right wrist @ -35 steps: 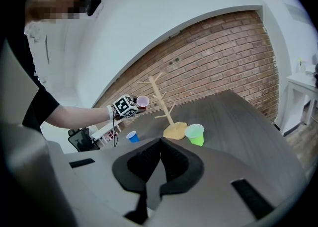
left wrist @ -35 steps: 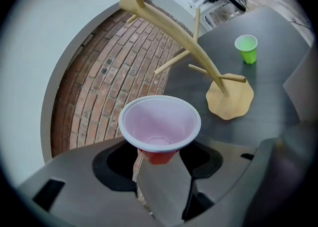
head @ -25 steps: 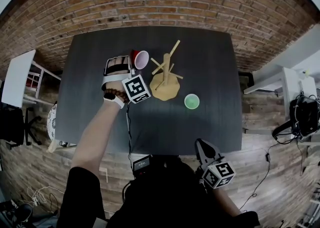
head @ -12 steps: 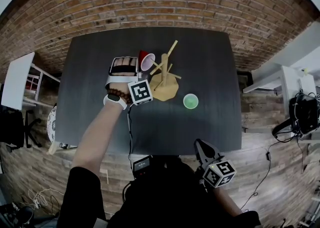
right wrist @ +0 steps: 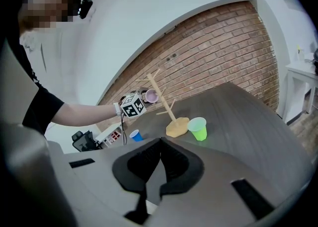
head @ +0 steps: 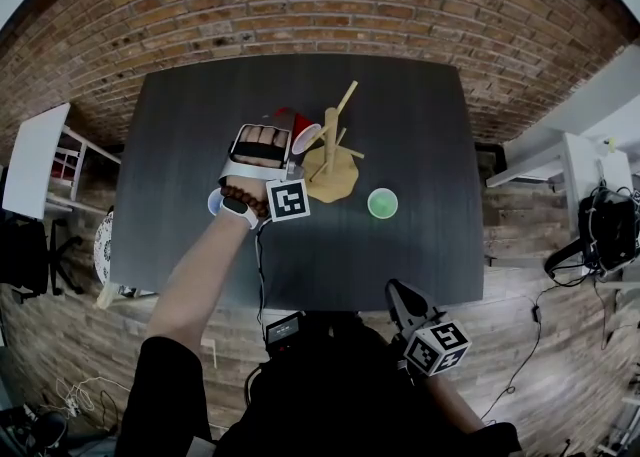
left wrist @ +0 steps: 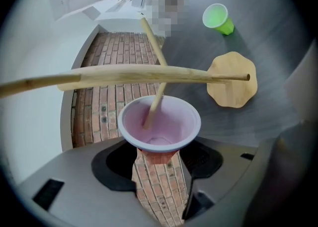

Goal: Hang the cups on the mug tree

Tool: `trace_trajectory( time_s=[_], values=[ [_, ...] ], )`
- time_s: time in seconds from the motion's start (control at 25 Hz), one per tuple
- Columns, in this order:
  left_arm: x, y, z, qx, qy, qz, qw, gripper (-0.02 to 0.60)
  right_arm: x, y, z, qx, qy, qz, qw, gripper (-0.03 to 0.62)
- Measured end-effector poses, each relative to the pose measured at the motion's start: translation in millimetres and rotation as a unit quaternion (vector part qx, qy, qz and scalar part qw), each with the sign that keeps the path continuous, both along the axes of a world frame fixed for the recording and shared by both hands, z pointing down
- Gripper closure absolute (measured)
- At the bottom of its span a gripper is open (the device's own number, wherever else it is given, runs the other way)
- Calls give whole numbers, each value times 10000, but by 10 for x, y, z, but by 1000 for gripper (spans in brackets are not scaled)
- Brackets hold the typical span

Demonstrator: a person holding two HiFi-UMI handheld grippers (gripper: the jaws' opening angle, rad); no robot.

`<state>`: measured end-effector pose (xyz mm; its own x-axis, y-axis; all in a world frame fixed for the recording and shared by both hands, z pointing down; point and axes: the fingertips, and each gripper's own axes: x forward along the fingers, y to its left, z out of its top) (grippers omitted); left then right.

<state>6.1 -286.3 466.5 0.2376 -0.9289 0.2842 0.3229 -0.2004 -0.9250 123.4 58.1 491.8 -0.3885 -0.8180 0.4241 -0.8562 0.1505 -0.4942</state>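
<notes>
Head view: cup (head: 303,133) mouth toward tree (head: 338,175)

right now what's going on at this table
A person with a gripper in each hand is hanging cups on a wooden mug tree. The left gripper holds a red cup on its side in its jaws, and one of the tree's pegs pokes into the cup's mouth. The right gripper is shut and empty, held near the person's body. A green cup and a blue cup sit on the table, not yet hung.
</notes>
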Motion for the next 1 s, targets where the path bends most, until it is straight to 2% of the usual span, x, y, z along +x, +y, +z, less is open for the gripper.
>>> trace_trajectory(
  time_s=[0.4,0.68,1.0],
  values=[
    [154,101,99,4,-69,196,9998,310,-27,-7,73,-117,-66,-46,9999,574],
    [202,201,178,-142,-54,289,9995,310,-13,-29,75,-118,-79,-47,9999,574],
    [178,307,237,-254,109,296,9992,310,-32,-65,101,-133,-95,-112,9998,574]
  ],
)
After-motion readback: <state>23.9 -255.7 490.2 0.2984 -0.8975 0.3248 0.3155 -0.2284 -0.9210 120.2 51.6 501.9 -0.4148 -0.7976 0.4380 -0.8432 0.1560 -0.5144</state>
